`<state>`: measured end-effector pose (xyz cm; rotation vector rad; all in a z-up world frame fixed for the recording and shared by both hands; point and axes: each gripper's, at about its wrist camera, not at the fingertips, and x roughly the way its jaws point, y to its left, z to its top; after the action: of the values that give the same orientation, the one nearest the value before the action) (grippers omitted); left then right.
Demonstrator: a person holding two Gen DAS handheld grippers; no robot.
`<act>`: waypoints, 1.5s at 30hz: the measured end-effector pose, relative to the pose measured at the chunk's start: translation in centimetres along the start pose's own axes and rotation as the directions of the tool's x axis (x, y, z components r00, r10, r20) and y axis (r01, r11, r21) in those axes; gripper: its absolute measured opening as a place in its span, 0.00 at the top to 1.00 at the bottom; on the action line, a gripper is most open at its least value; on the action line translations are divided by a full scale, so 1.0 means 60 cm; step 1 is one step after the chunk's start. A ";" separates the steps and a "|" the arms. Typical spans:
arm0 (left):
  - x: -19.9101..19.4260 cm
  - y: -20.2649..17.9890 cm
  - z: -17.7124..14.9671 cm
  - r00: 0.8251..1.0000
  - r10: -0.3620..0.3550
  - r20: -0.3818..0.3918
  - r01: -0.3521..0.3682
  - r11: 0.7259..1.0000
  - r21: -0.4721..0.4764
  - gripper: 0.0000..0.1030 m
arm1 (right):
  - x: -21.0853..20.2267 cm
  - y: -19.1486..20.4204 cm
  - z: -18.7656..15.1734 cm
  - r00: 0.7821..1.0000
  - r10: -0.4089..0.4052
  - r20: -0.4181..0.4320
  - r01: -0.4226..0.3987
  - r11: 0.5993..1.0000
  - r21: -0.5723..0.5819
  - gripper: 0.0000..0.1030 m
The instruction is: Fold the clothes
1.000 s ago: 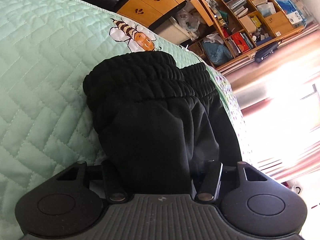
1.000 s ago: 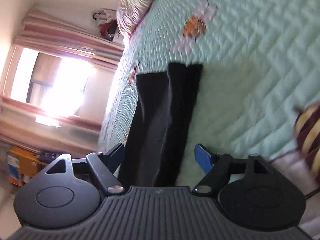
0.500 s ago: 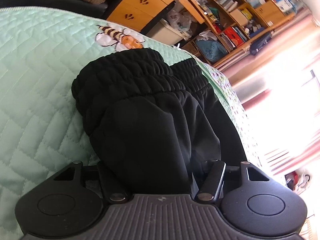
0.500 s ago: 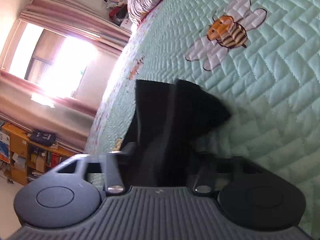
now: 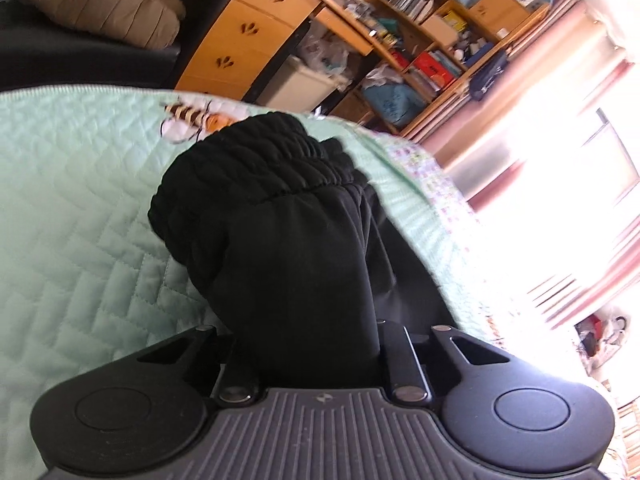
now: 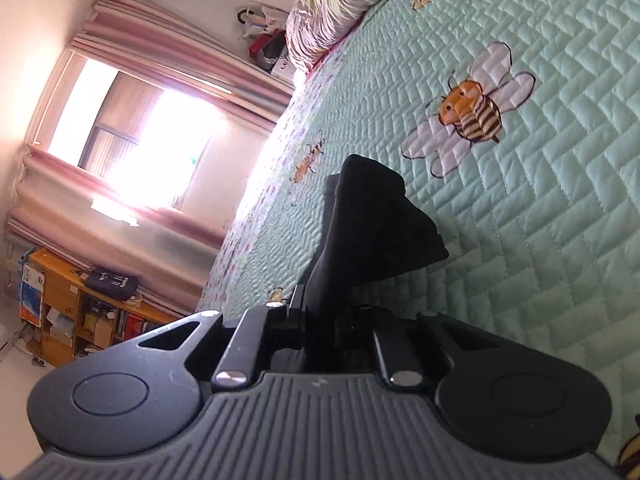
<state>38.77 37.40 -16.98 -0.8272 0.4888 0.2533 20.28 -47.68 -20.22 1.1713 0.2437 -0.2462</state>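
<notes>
Black trousers [image 5: 288,248] lie on a mint-green quilted bedspread [image 5: 80,208], and their gathered elastic waistband [image 5: 256,160] is raised off the quilt. My left gripper [image 5: 308,344] is closing, its fingers buried in the cloth below the waistband and pressing on it. In the right wrist view the trousers' leg end [image 6: 376,220] stands up in a peak from the bedspread [image 6: 552,248]. My right gripper [image 6: 332,320] is closing tight on that cloth, with its fingertips hidden in the folds.
Wooden drawers [image 5: 244,36], cluttered shelves [image 5: 440,32] and a black chair with a tan cushion [image 5: 100,4] stand beyond the bed's edge. A bee motif [image 6: 472,112] lies right of the leg end. A patterned pillow [image 6: 340,4] sits at the bed's far end, by a bright curtained window [image 6: 132,120].
Both grippers have closed on the trousers and lifted. The right one, wide open a second ago, now pinches the leg end, which has bunched into a peak. The waistband has come up.
</notes>
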 end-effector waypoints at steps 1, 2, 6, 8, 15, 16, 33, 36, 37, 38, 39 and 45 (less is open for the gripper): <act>-0.016 -0.005 -0.001 1.000 -0.011 0.000 0.011 1.000 0.001 0.81 | -0.010 0.008 0.001 1.000 0.014 0.007 -0.014 1.000 -0.004 0.87; -0.036 -0.005 -0.002 1.000 -0.023 -0.007 0.023 1.000 -0.003 0.81 | -0.024 0.018 0.004 1.000 0.023 0.011 -0.023 1.000 -0.006 0.87; -0.130 0.014 -0.021 0.996 -0.067 -0.062 0.064 0.997 -0.050 0.81 | -0.075 0.056 0.012 0.999 0.048 0.024 -0.048 0.999 -0.007 0.87; -0.177 0.034 -0.039 0.993 -0.079 -0.091 0.073 0.995 -0.072 0.80 | -0.093 0.070 0.011 0.999 0.044 0.029 -0.044 0.999 0.002 0.87; -0.240 0.171 -0.115 0.973 -0.056 -0.224 0.017 0.985 -0.169 0.57 | -0.132 -0.064 -0.004 0.989 -0.136 -0.052 0.139 0.988 0.067 0.80; -0.255 0.177 -0.112 0.973 -0.067 -0.219 0.029 0.985 -0.172 0.55 | -0.140 -0.082 -0.005 0.982 -0.181 -0.061 0.186 0.979 0.083 0.80; -0.409 0.093 -0.181 0.973 -0.169 -0.155 0.179 0.983 0.048 0.34 | -0.151 0.277 -0.562 0.892 0.110 -0.438 -0.448 0.092 -0.889 0.76; -0.405 0.082 -0.209 0.963 -0.179 -0.201 0.197 0.977 0.077 0.34 | -0.139 0.295 -0.698 0.873 0.062 -0.484 -0.464 -0.203 -0.862 0.78; -0.408 0.080 -0.221 0.961 -0.180 -0.209 0.203 0.975 0.092 0.34 | -0.135 0.300 -0.723 0.876 0.062 -0.479 -0.451 -0.247 -0.858 0.78; -0.408 0.076 -0.229 0.961 -0.176 -0.213 0.202 0.973 0.108 0.34 | -0.131 0.307 -0.744 0.881 0.062 -0.469 -0.434 -0.290 -0.853 0.78; -0.404 0.073 -0.232 0.960 -0.177 -0.218 0.206 0.972 0.115 0.33 | -0.127 0.312 -0.758 0.890 0.063 -0.452 -0.409 -0.331 -0.851 0.78; -0.355 0.076 -0.242 0.947 -0.175 -0.270 0.207 0.973 0.097 0.32 | -0.097 0.320 -0.830 0.918 -0.045 -0.394 -0.350 -0.560 -0.751 0.75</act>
<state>14.01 28.85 -17.43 -0.7834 0.6589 -0.0674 17.84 5.96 -20.00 -0.8991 0.3230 0.5175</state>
